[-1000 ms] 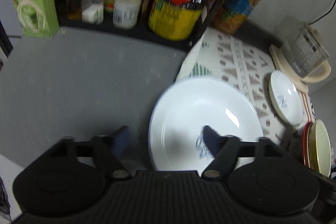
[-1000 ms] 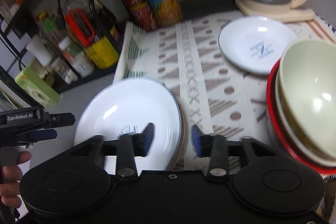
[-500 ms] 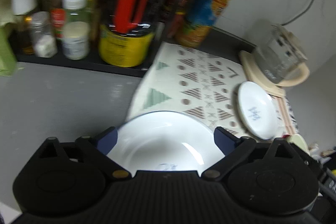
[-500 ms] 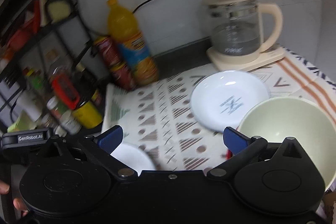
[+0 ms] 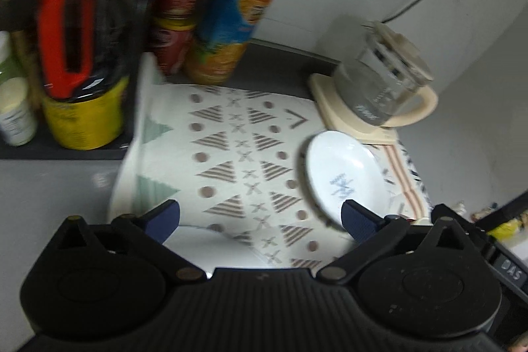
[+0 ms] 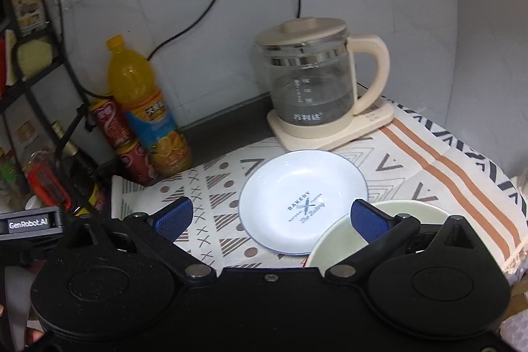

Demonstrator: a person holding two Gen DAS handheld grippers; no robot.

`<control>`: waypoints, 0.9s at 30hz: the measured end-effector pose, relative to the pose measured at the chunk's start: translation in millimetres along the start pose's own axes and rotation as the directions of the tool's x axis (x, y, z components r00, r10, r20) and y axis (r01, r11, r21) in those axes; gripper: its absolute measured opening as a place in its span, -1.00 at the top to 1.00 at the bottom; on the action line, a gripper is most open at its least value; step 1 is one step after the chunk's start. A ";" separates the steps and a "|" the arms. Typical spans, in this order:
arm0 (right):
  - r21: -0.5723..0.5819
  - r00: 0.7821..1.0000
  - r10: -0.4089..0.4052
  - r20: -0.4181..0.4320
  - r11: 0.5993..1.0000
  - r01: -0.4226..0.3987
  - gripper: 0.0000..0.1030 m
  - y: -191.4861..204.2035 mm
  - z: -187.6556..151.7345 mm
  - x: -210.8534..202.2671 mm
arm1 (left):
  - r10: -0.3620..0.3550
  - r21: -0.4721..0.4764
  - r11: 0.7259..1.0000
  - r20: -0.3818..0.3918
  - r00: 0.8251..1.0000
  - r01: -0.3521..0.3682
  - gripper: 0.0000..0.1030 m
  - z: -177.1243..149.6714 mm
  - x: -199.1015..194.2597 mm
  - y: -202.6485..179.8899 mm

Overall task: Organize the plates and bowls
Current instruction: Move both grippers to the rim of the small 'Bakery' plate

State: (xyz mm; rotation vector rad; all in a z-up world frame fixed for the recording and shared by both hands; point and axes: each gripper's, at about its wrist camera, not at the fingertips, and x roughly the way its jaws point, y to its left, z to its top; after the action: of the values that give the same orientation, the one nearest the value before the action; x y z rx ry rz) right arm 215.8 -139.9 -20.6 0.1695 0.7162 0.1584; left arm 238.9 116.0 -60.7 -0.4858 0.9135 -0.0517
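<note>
Hovering with nothing between their jaws, the left gripper (image 5: pixel 260 221) and right gripper (image 6: pixel 270 218) both stand wide, the left having just opened further, likely freed for another pickup. The small white plate (image 6: pixel 303 201) lies on the patterned cloth (image 6: pixel 429 160) before the kettle (image 6: pixel 313 81), its edge just beside the pale bowl (image 6: pixel 333 244).

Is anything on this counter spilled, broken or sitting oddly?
Nothing looks spilled or broken. The small white plate lies flat on the patterned cloth in front of the kettle. One small oddity: the kettle's base sits partly on the cloth's far edge, not fully on the counter.
</note>
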 end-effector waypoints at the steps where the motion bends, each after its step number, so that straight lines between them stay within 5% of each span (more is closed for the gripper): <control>1: 0.004 1.000 -0.008 -0.006 1.000 0.008 -0.99 -1.0 1.0 1.5 | -0.017 0.002 1.000 -0.006 1.000 0.017 -1.00 2.1 2.2 -1.8; 11: 0.042 0.995 -0.050 -0.082 0.998 0.053 -0.99 -20.7 13.7 7.7 | -0.058 0.039 0.997 -0.087 0.994 0.062 -1.00 7.9 27.1 -23.9; 27: 0.029 0.978 0.028 -0.207 0.999 -0.022 -0.98 -74.7 57.6 52.5 | 0.086 -0.024 0.996 -0.101 0.991 -0.088 -0.99 10.2 63.2 -57.8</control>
State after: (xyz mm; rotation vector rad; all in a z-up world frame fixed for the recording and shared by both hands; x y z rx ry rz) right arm 299.5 -207.9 -27.0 0.1893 0.9244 0.1927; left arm 295.0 52.8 -78.1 -0.4724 1.0340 0.0164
